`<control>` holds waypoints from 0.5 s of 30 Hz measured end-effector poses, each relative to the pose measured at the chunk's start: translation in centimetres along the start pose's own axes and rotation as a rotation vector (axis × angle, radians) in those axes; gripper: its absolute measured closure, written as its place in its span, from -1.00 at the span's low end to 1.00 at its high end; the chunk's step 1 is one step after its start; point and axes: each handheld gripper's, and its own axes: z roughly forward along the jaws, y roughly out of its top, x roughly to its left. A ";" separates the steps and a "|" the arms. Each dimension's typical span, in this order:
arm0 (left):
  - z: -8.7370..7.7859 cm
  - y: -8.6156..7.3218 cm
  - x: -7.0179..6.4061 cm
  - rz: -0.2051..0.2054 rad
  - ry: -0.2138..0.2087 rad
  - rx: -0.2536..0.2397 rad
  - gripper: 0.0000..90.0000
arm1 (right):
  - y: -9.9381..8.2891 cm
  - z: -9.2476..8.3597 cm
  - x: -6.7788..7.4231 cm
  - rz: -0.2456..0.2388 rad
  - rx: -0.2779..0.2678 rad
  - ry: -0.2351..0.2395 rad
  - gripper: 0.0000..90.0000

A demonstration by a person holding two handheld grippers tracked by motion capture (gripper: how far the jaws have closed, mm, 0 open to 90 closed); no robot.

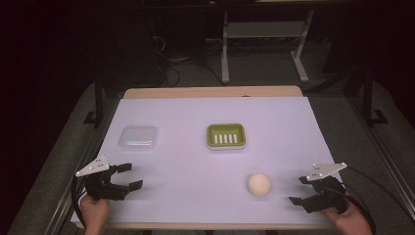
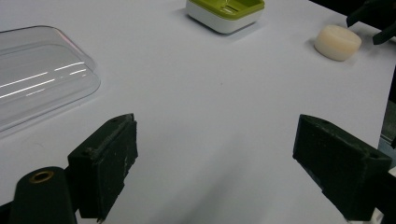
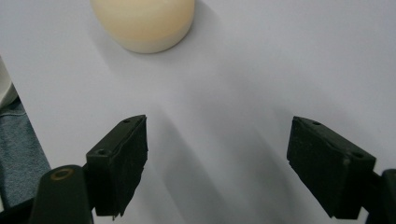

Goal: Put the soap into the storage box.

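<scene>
Waiting near the round soap (image 1: 259, 185), the right gripper (image 1: 304, 190) has its jaws wide apart and ready to grab; the left gripper (image 1: 128, 176) gapes too, holding nothing.

A wooden table (image 1: 210, 92) covered by a white paper sheet (image 1: 195, 166) carries three items: a clear plastic rectangular lid (image 1: 138, 138) at left, a green-and-white soap dish (image 1: 225, 135) centrally, and a round cream soap bar (image 1: 259, 184) near the front right.
</scene>
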 end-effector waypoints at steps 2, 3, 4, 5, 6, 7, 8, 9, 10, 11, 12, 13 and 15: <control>-0.1 0.0 -0.1 0.006 -0.002 -0.001 -0.71 | 0.2 0.0 0.1 -0.008 -0.003 -0.002 -0.56; -0.1 0.0 -0.1 0.004 -0.004 -0.005 -0.71 | 0.2 -0.1 0.3 -0.005 -0.004 -0.002 -0.56; -0.1 0.0 -0.1 0.004 -0.003 -0.010 -0.71 | 0.3 -0.1 0.3 -0.011 -0.009 -0.006 -0.56; -0.1 0.0 -0.1 0.004 -0.003 -0.010 -0.71 | 0.4 -0.1 0.4 -0.011 -0.009 -0.006 -0.56; -0.2 0.1 -0.2 0.008 -0.009 -0.019 -0.71 | 0.5 -0.2 0.3 -0.017 -0.012 -0.001 -0.56; -0.2 0.2 -0.2 0.013 -0.010 -0.022 -0.71 | 0.6 -0.2 0.4 -0.017 -0.014 -0.004 -0.56; -0.2 0.2 -0.3 0.016 -0.007 -0.024 -0.71 | 0.7 -0.2 0.4 -0.019 -0.014 -0.006 -0.56; -0.2 0.2 -0.4 0.019 -0.007 -0.022 -0.71 | 0.8 -0.2 0.4 -0.018 -0.017 -0.004 -0.56; -0.1 0.2 -0.4 0.022 -0.006 -0.017 -0.71 | 0.9 -0.2 0.4 -0.020 -0.016 -0.003 -0.57; -0.1 0.2 -0.4 0.025 -0.005 -0.014 -0.71 | 1.0 -0.1 0.4 -0.020 -0.019 -0.001 -0.57; -0.1 0.2 -0.4 0.030 -0.004 -0.012 -0.71 | 1.1 0.0 0.5 -0.020 -0.017 0.003 -0.57; -0.1 0.2 -0.4 0.027 -0.006 -0.013 -0.71 | 1.3 0.0 0.5 -0.025 -0.012 0.004 -0.57; -0.1 0.2 -0.3 0.025 -0.012 -0.012 -0.71 | 1.5 0.1 0.7 -0.029 -0.014 0.001 -0.57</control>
